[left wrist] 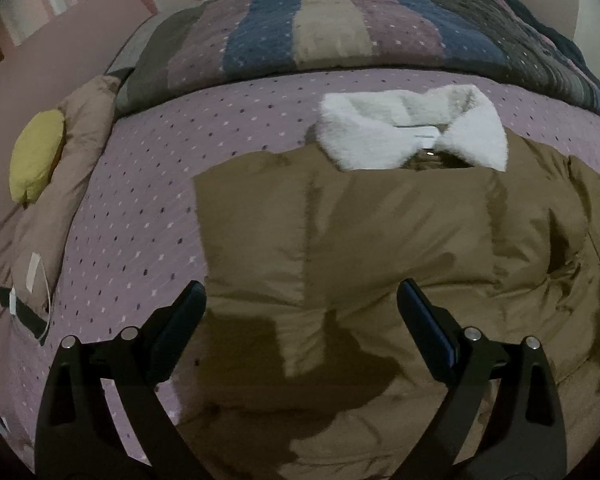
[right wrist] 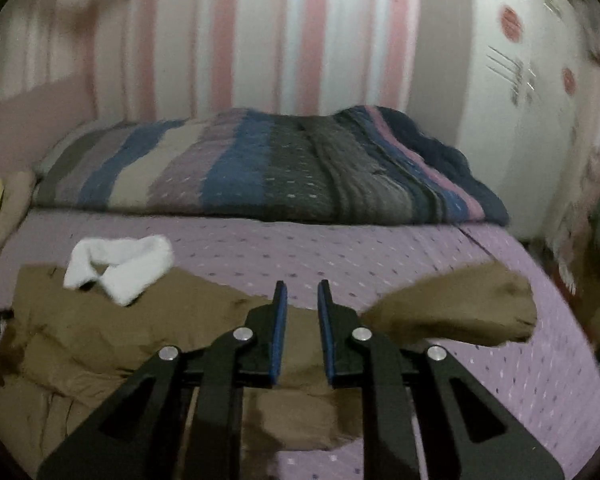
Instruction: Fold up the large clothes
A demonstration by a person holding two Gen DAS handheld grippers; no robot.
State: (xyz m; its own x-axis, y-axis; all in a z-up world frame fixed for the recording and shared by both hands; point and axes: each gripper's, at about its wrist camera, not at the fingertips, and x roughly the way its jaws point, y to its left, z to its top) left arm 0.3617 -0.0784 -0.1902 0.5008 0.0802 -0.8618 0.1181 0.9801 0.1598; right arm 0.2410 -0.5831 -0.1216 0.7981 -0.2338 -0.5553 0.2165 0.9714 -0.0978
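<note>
The brown puffer jacket lies flat on the bed beneath the left gripper, jaws wide apart. The right gripper hangs above its sleeve, jaws closed on nothing

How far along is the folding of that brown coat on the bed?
Early. The brown coat lies flat on the bed, white collar neat. One sleeve is stretched out sideways, unfolded. Left gripper is open above the coat; right gripper holds nothing. All folds remain.
</note>
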